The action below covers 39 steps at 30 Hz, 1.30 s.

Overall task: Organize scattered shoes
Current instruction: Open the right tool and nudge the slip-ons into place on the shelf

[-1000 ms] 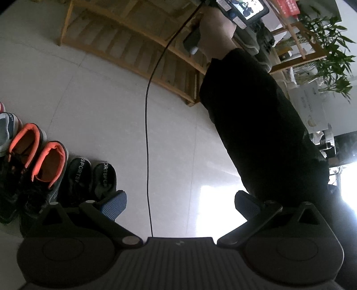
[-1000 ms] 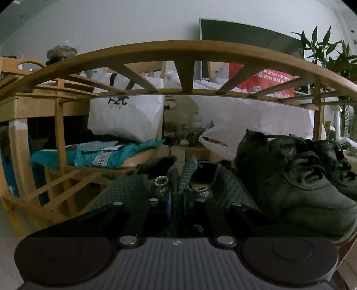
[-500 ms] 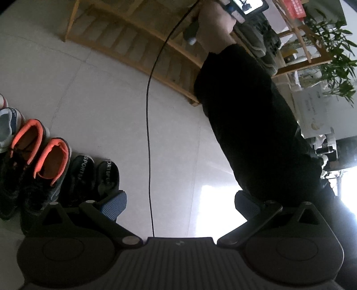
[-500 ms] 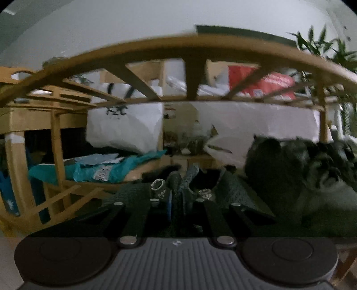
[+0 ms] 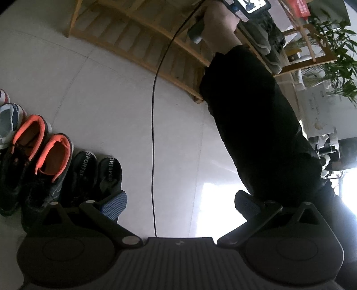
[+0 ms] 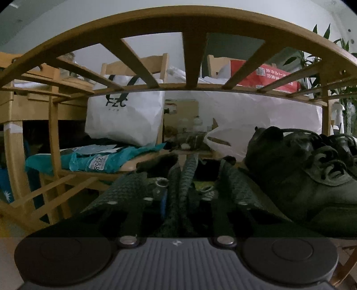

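In the right wrist view my right gripper (image 6: 178,189) is shut on a pair of dark knit shoes (image 6: 127,189), pinching their inner collars together. The pair sits on a shelf of the wooden shoe rack (image 6: 189,22), beside dark green sneakers (image 6: 312,178). My left gripper (image 5: 179,200) hangs open over the pale floor with nothing between its fingers. The left wrist view also shows the person's hand (image 5: 218,20) holding the right gripper at the shoe rack (image 5: 138,38). Beside the left gripper's left finger stand black slip-ons (image 5: 98,171) and orange-lined black shoes (image 5: 44,156).
A black cable (image 5: 154,125) runs from the right gripper down across the floor. The person's dark sleeve (image 5: 256,125) fills the right side. White bags (image 6: 125,120), a teal parcel (image 6: 100,160) and a red box (image 6: 267,75) lie behind the rack. A plant (image 5: 334,55) stands at right.
The right gripper has edged a little further into the rack with the knit shoes, so the upper slats loom larger. The left gripper has stayed in place, still open.
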Tool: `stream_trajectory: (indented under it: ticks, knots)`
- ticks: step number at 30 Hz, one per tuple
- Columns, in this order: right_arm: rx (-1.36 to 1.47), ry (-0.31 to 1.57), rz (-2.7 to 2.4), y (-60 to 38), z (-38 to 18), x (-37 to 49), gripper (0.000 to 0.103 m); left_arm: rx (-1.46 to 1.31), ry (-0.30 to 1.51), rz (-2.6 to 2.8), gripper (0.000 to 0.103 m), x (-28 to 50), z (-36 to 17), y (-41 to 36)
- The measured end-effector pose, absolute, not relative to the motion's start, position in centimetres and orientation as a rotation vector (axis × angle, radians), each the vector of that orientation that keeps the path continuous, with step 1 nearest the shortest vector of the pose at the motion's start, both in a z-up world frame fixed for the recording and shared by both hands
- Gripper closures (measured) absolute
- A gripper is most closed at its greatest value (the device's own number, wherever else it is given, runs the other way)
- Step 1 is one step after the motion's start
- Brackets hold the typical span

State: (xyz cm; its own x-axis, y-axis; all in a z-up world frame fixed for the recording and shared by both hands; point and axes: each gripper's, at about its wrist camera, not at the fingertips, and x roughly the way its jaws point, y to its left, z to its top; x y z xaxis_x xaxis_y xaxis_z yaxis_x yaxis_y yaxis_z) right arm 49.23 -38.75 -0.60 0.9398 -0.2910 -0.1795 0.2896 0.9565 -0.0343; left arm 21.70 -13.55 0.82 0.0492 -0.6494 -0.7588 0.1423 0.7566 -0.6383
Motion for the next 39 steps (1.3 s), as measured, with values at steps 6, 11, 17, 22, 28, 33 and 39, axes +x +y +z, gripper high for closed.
stream_trajectory:
  ticks: [6,11,17,22,28,33,39]
  knots:
    - [-0.007,0.164,-0.309,-38.8,-0.3,49.1,0.095,-0.446,1.407,-0.64,0.0,21.8,0.7,-13.7]
    - [-0.017,0.131,-0.323,-39.2,0.0,49.1,0.095,-0.443,1.411,-0.638,0.0,21.8,0.5,-13.8]
    - [0.014,0.129,-0.348,-39.4,-0.3,50.1,0.095,-0.44,1.42,-0.625,0.0,21.9,0.0,-13.8]
    - [0.029,0.124,-0.381,-39.4,-0.8,51.1,0.095,-0.446,1.426,-0.599,0.0,22.2,-0.3,-13.5]
    - [0.003,0.114,-0.427,-38.6,-1.3,51.3,0.092,-0.439,1.417,-0.616,0.0,22.2,0.0,-13.7]
    - [-0.044,0.077,-0.44,-37.9,-1.4,50.6,0.056,-0.435,1.405,-0.614,0.0,22.1,0.2,-13.7]
    - [-0.067,0.043,-0.379,-37.7,-1.1,48.5,0.01,-0.431,1.378,-0.627,0.0,22.0,0.8,-13.7]
